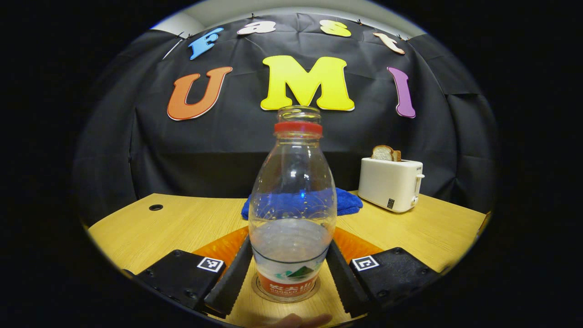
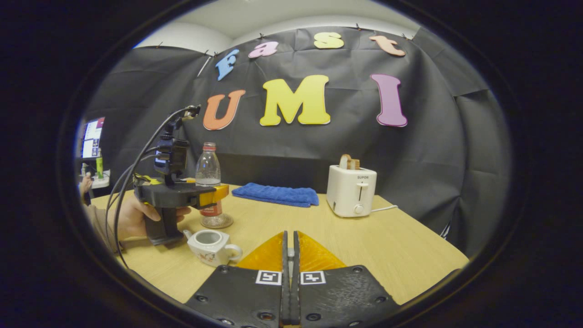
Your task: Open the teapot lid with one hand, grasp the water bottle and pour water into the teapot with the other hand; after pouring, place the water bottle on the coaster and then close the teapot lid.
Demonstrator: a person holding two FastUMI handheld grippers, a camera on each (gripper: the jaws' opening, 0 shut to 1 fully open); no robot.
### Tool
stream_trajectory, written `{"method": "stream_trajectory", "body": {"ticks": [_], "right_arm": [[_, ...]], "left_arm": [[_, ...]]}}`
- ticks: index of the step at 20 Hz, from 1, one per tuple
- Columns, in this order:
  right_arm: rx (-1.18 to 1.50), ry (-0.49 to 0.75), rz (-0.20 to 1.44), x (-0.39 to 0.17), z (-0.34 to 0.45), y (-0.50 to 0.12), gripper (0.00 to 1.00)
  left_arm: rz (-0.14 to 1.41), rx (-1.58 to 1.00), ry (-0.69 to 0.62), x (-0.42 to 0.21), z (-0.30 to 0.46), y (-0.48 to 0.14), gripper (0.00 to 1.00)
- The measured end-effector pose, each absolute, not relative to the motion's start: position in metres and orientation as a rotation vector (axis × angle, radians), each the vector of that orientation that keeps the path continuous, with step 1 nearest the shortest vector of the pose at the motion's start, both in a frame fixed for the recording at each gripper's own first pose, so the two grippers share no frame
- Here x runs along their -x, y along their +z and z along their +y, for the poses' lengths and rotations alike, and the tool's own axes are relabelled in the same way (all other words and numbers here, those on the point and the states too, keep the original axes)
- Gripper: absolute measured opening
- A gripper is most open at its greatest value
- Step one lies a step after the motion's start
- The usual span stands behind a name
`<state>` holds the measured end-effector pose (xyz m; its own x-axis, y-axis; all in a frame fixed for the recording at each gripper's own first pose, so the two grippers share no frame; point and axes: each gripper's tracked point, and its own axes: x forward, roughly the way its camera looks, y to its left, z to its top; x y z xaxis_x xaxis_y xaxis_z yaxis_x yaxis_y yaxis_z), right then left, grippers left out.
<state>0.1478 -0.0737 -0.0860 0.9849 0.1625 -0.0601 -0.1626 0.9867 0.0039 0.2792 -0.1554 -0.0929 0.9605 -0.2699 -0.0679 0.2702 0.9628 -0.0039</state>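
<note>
On the tabletop point(image 2: 401, 241), the water bottle point(image 2: 208, 182) stands upright on the coaster point(image 2: 217, 222), the teapot point(image 2: 210, 246) sits in front of it, the folded towel point(image 2: 275, 194) lies behind, and the toaster point(image 2: 351, 196) stands to the towel's right.

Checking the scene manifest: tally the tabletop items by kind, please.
Water bottle: 1
Coaster under the bottle: 1
Teapot, lid off: 1
Blue towel: 1
Toaster: 1
Bread slices in the toaster: 2
Total: 7
</note>
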Motion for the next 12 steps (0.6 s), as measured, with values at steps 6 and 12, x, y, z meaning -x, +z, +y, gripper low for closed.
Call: {"method": "stream_trajectory", "body": {"ticks": [6,12], "right_arm": [[0.007,0.163,0.055,-0.146,-0.073,-0.083,0.02],[0.018,0.160,0.048,-0.144,-0.073,-0.081,0.00]], "left_arm": [[0.088,-0.015,-0.275,-0.275,-0.156,-0.106,0.98],[0.101,-0.010,-0.283,-0.266,-0.154,-0.113,0.98]]}}
